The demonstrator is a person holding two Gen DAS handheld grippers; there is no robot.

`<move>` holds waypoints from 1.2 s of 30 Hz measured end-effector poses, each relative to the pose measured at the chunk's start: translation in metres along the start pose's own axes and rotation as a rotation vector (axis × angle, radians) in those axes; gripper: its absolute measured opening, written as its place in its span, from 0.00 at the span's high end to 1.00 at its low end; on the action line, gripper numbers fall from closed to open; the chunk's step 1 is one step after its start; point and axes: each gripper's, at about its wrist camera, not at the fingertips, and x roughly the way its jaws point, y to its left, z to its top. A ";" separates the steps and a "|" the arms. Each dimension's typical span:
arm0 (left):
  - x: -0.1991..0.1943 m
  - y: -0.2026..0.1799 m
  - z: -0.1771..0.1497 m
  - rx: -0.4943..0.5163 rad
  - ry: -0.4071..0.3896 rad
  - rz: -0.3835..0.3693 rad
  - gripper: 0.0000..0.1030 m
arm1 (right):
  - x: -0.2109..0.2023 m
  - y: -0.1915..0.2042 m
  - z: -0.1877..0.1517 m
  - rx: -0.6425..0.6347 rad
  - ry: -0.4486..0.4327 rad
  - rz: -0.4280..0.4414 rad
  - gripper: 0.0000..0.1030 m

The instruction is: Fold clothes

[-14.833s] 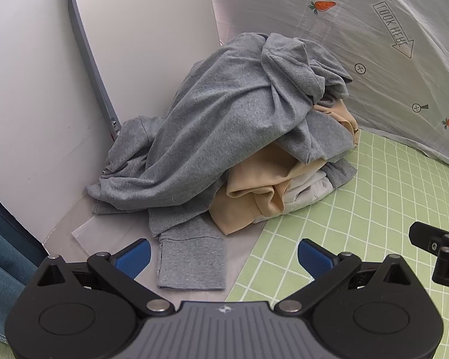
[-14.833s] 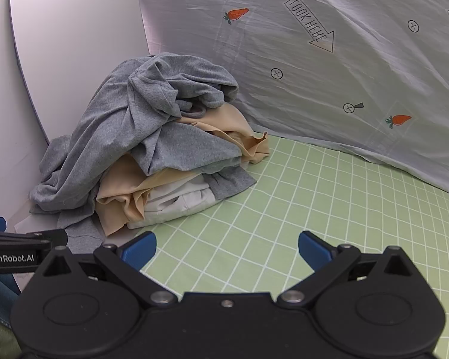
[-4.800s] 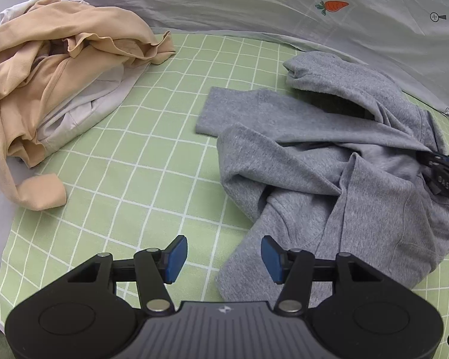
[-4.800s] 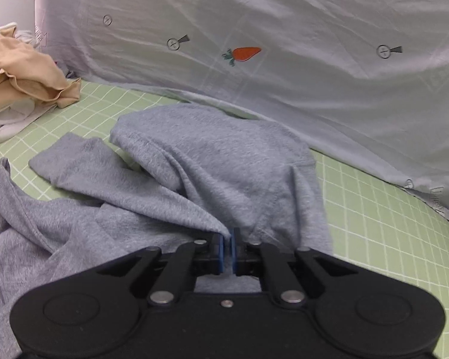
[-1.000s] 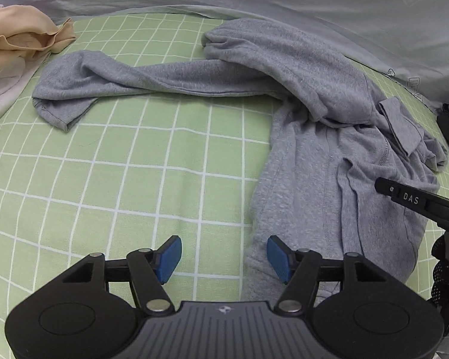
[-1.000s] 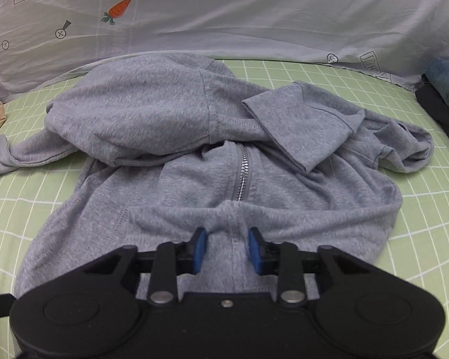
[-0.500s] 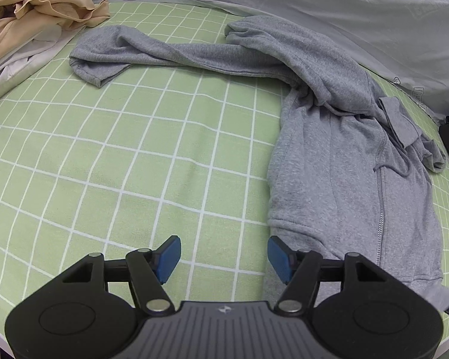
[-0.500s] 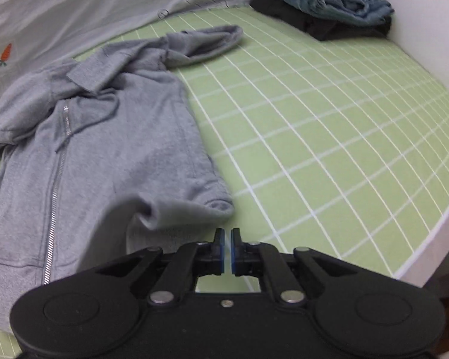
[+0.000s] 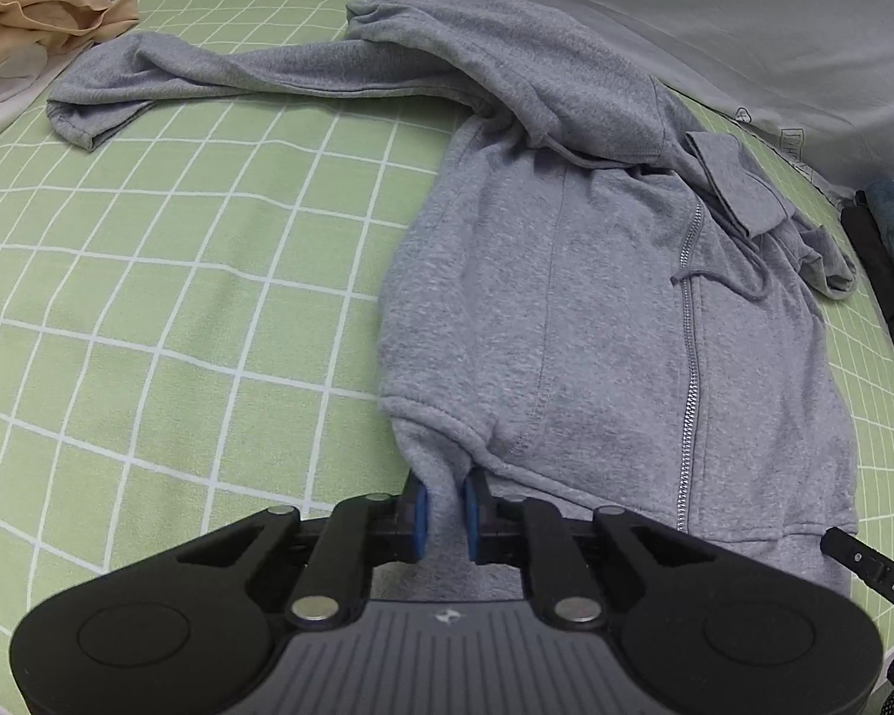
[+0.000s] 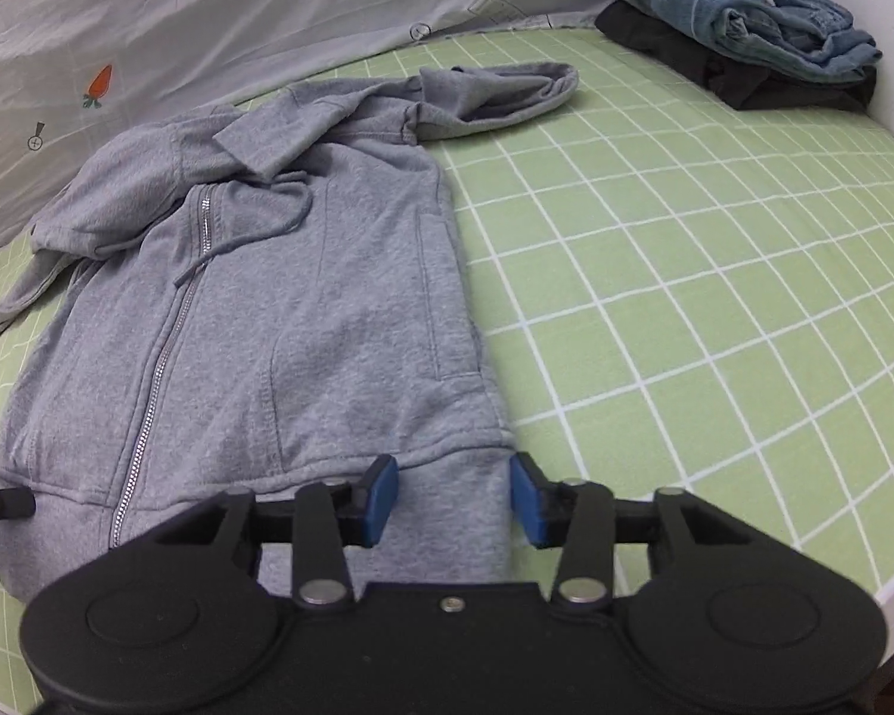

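Observation:
A grey zip hoodie (image 9: 596, 310) lies front up on the green checked mat (image 9: 179, 298), hood at the far end, one sleeve stretched out to the far left. My left gripper (image 9: 445, 506) is shut on the hoodie's near left hem corner. In the right wrist view the hoodie (image 10: 280, 298) lies spread out. My right gripper (image 10: 453, 494) is open, its blue pads either side of the near right hem corner.
A heap of beige and white clothes (image 9: 36, 12) lies at the far left. Folded blue jeans on a dark garment (image 10: 745, 18) sit at the far right by a white wall. A pale printed sheet (image 10: 208, 18) hangs behind. The mat's edge (image 10: 834, 584) is near right.
My left gripper has closed on the left hem corner. My right gripper, shut half a second ago, has opened at the right hem corner. The hoodie's body now lies flatter.

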 end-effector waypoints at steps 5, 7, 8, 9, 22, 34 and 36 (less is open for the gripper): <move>-0.015 -0.005 -0.025 -0.021 0.040 0.051 0.91 | 0.001 0.002 -0.008 -0.075 0.027 0.037 0.94; -0.024 0.000 -0.040 -0.030 0.071 0.048 0.91 | -0.007 0.003 -0.017 -0.108 0.050 0.042 0.94; -0.028 0.002 -0.048 -0.035 0.087 0.047 0.91 | -0.013 0.003 -0.022 -0.129 0.064 0.045 0.94; -0.032 0.004 -0.055 -0.040 0.103 0.046 0.90 | -0.018 0.002 -0.028 -0.148 0.079 0.046 0.94; -0.062 0.018 -0.026 -0.111 0.000 0.075 0.30 | -0.020 0.063 0.032 -0.325 -0.131 -0.005 0.12; -0.025 0.041 0.062 -0.166 -0.025 0.166 0.19 | 0.058 0.193 0.099 -0.617 -0.201 0.109 0.02; -0.013 0.040 0.080 -0.166 -0.017 0.174 0.19 | 0.073 0.209 0.109 -0.676 -0.199 0.110 0.02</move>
